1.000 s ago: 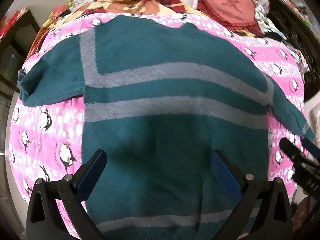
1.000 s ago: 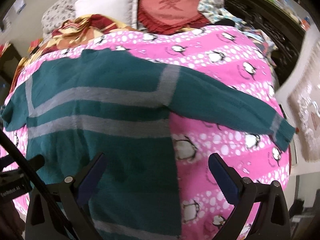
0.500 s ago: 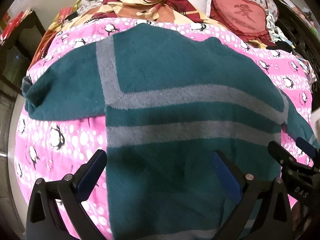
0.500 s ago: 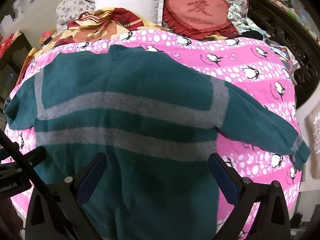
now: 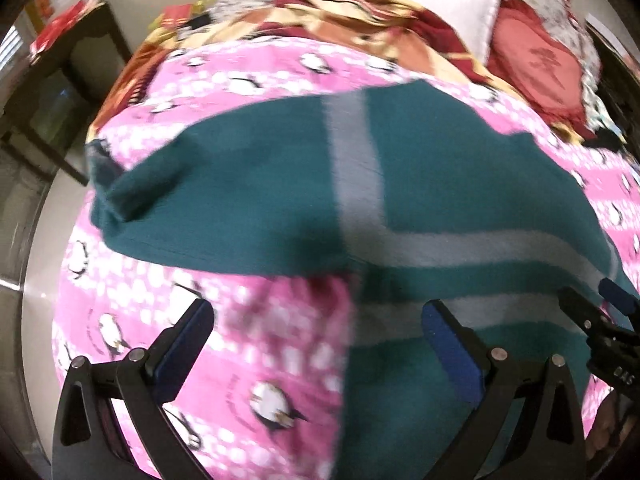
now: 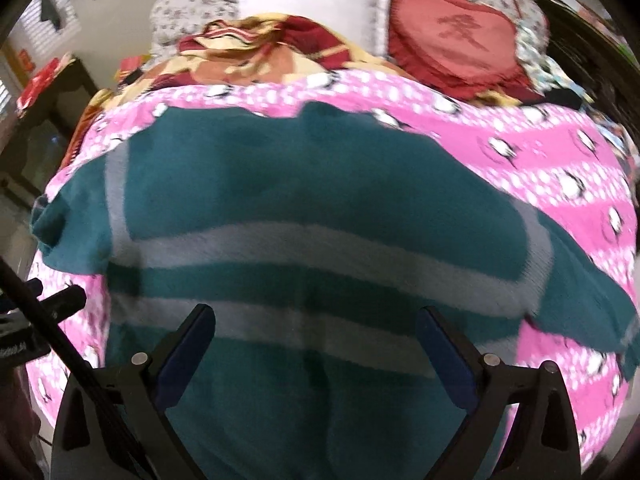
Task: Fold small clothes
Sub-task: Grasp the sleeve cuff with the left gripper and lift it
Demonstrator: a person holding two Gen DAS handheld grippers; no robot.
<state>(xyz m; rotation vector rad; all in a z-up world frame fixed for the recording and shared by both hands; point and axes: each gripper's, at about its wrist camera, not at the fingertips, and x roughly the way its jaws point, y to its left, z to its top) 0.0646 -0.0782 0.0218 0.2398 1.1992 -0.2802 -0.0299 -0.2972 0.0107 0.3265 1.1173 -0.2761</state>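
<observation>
Now, sweater [image 5: 460,184]: a teal knit with grey bands, spread flat on the pink penguin blanket [image 5: 260,348] that covers the bed; collar toward the headboard edge, hem toward the near edge.
Sleeves: one [image 5: 208,200] reaches toward the bed's left edge, the other [image 6: 588,304] toward the right edge; both lie flat on the blanket.
Left gripper [image 5: 316,332]: jaws spread wide, nothing between them; it hangs above the armpit where left sleeve meets body, one finger over pink blanket, the other over teal knit.
Right gripper [image 6: 316,328]: jaws likewise spread wide and empty, above the middle of the sweater's body.
Change, left view: a second ago both fingers framed the lower body and hem; the view has since slid toward the left sleeve, and the hem band has dropped out of frame.
Change, right view: a second ago it looked across the right side seam and right sleeve; it has swung left to sit over the torso.
Sweater's lie: unchanged across the frames, no fold made.
Headboard end: white pillow [image 6: 320,8], red heart cushion [image 6: 456,36] and a crumpled patterned quilt [image 6: 256,56] beyond the collar.
Sharpness: both views are motion-blurred.
</observation>
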